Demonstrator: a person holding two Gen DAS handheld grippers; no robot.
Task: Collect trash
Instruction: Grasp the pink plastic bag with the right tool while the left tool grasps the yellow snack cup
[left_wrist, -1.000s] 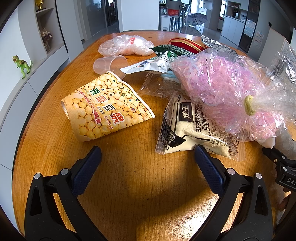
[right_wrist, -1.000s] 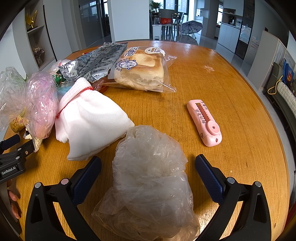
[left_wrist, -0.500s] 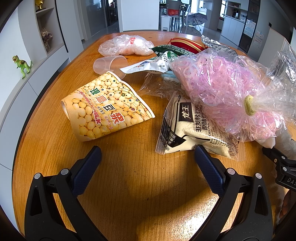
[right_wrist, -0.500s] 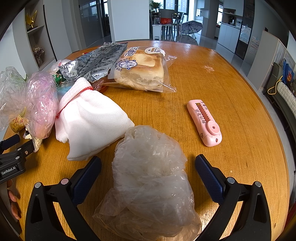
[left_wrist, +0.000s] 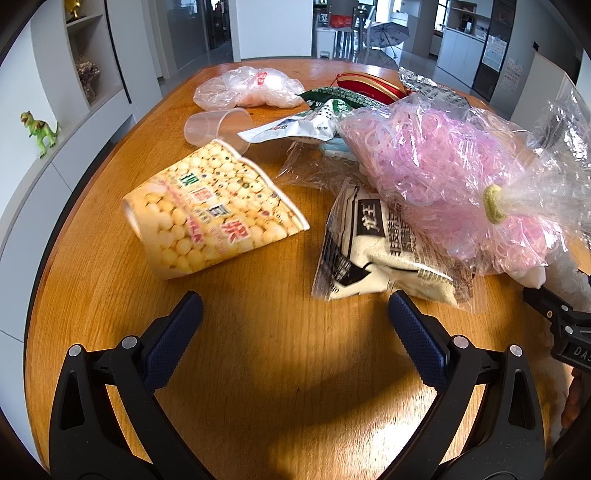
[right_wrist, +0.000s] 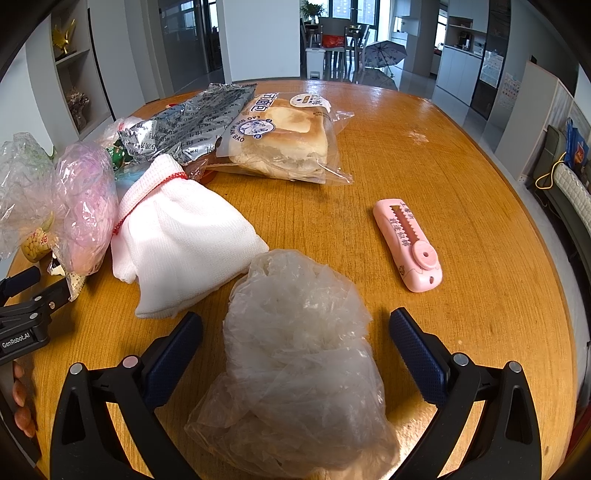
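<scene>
Jaws spread wide on both grippers, neither gripping anything. Right gripper (right_wrist: 295, 332) straddles a crumpled clear plastic bag (right_wrist: 295, 369) lying on the round wooden table (right_wrist: 461, 221); the bag fills the gap between the fingers, contact with the pads can't be told. Left gripper (left_wrist: 295, 314) hangs over bare wood, nothing between its fingers.

Just past the left gripper: yellow soybean-print pouch (left_wrist: 214, 214) lying flat ahead-left, black-and-white snack packet (left_wrist: 384, 251) ahead-right, near the right fingertip. Lying over that packet's far edge, a tied clear bag of pink rubber bands (left_wrist: 443, 166) with a yellow tie. Farther: clear plastic cup (left_wrist: 218, 127) on its side touching the pouch's far end, white-green wrapper (left_wrist: 303, 125), red-gold pouch (left_wrist: 369, 83), another crumpled clear bag (left_wrist: 251, 88) near the far edge.

Right view, past the clear bag: white mesh drawstring bag (right_wrist: 181, 236) just beyond-left, touching or nearly touching it; pink flat device (right_wrist: 408, 243) to the right, apart. Farther back: bagged bread (right_wrist: 284, 140) and silver foil wrapper (right_wrist: 192, 125) side by side, overlapping. Toy dinosaur (left_wrist: 38, 131) on the wall ledge at left.
</scene>
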